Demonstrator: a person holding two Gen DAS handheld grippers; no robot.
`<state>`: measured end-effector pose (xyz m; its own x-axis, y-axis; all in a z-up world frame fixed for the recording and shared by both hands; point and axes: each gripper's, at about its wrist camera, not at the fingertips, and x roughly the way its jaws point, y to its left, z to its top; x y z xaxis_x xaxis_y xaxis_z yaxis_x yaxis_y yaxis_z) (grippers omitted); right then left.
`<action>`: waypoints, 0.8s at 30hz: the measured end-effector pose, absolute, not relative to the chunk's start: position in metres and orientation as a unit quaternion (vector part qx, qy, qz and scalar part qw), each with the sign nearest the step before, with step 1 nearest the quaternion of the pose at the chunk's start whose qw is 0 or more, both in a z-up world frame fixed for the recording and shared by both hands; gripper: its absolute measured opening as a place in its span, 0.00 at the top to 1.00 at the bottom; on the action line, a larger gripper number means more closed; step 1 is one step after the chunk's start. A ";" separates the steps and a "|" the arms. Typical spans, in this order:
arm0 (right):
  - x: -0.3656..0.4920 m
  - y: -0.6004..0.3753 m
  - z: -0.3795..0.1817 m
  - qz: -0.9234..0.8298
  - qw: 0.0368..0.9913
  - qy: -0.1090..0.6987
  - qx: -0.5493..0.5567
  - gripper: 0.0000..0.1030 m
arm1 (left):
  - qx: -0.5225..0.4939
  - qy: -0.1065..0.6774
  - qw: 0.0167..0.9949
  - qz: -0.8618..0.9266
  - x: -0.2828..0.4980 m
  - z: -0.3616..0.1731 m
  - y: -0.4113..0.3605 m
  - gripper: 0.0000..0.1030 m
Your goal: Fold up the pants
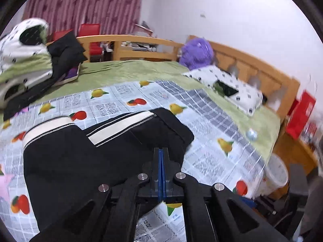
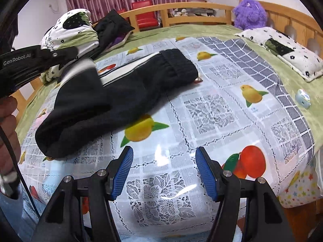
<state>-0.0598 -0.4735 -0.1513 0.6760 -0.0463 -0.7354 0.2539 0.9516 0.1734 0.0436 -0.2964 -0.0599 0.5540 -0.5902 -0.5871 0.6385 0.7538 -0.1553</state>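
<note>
Black pants [image 1: 80, 153] with white side stripes lie folded on the fruit-print tablecloth [image 1: 212, 161] on the bed. My left gripper [image 1: 162, 151] is shut, its blue pads pressed together over the near edge of the pants; I cannot tell if cloth is between them. In the right wrist view the pants [image 2: 113, 100] lie to the upper left, with the left gripper's body [image 2: 30, 64] above their left end. My right gripper [image 2: 164, 169] is open and empty, low over the tablecloth [image 2: 212, 111], apart from the pants.
A green bedspread [image 2: 201, 30] covers the bed inside a wooden frame [image 2: 191, 6]. A purple plush toy [image 2: 250, 13] and a dotted pillow [image 2: 282, 50] lie at the head. A heap of bedding and dark clothes [image 2: 86, 30] is far left. A small pale object [image 2: 302, 98] sits right.
</note>
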 end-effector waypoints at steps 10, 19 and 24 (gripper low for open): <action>-0.001 -0.446 -0.147 0.012 0.917 0.367 0.156 0.38 | -0.024 0.393 0.903 -0.170 0.088 -0.091 -0.146 0.67; 0.124 -0.427 -0.180 0.060 0.887 0.386 0.245 0.35 | -0.071 0.450 0.886 -0.091 0.089 -0.135 -0.034 0.66; 0.155 -0.400 -0.191 0.088 0.879 0.411 0.227 0.85 | -0.096 0.464 0.877 -0.085 0.100 -0.147 -0.025 0.66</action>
